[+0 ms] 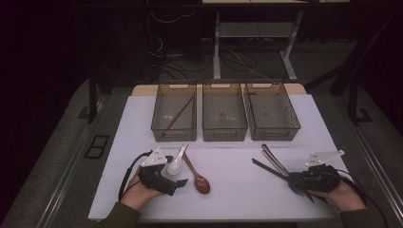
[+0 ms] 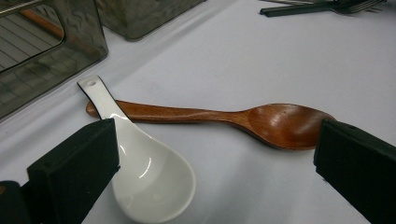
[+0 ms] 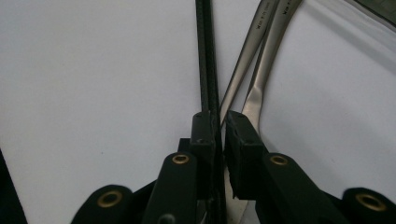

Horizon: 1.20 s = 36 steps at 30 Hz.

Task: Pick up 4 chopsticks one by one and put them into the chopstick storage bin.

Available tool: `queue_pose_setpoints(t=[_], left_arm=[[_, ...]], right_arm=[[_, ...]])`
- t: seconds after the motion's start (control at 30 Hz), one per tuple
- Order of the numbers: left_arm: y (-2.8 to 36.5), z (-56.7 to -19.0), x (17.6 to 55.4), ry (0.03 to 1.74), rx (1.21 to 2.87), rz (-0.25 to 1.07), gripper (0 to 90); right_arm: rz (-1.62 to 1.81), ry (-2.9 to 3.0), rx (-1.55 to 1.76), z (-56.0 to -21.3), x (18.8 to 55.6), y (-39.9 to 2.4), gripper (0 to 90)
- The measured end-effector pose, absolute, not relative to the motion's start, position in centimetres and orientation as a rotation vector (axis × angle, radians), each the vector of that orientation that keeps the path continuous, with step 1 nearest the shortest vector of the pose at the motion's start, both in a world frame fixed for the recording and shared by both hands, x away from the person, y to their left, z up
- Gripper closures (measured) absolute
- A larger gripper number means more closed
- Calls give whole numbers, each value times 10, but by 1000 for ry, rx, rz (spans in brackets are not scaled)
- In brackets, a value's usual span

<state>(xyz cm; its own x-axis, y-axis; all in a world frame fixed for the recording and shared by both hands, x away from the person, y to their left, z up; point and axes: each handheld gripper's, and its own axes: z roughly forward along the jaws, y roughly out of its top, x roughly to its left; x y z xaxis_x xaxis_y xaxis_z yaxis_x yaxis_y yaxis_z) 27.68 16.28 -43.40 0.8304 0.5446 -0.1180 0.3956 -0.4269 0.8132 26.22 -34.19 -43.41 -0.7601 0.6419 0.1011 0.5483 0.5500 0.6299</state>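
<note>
The right gripper (image 3: pixel 219 122) has its jaws closed almost together on a thin black chopstick (image 3: pixel 207 60), pinching it near one end; the stick runs straight away across the white table (image 1: pixel 228 190), with two steel handles (image 3: pixel 261 51) lying just beside it. The left gripper (image 2: pixel 215 154) stands wide open and holds nothing. Between its jaws, on the table, lie a white soup spoon (image 2: pixel 154 177) and a brown wooden spoon (image 2: pixel 280 125), the white handle crossing over the wooden one.

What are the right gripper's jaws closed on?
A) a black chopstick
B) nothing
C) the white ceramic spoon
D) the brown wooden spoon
A: in the right gripper view the right gripper has its jaws pinched on the black chopstick, with the metal utensils lying beside it.
</note>
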Motion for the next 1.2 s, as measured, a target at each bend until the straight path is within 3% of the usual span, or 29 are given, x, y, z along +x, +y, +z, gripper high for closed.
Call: queue_pose_setpoints(t=[1.2], left_arm=[[163, -434, 277, 688, 2077, 203, 0]], right_arm=[[994, 2635, 1048, -438, 266, -346, 822]])
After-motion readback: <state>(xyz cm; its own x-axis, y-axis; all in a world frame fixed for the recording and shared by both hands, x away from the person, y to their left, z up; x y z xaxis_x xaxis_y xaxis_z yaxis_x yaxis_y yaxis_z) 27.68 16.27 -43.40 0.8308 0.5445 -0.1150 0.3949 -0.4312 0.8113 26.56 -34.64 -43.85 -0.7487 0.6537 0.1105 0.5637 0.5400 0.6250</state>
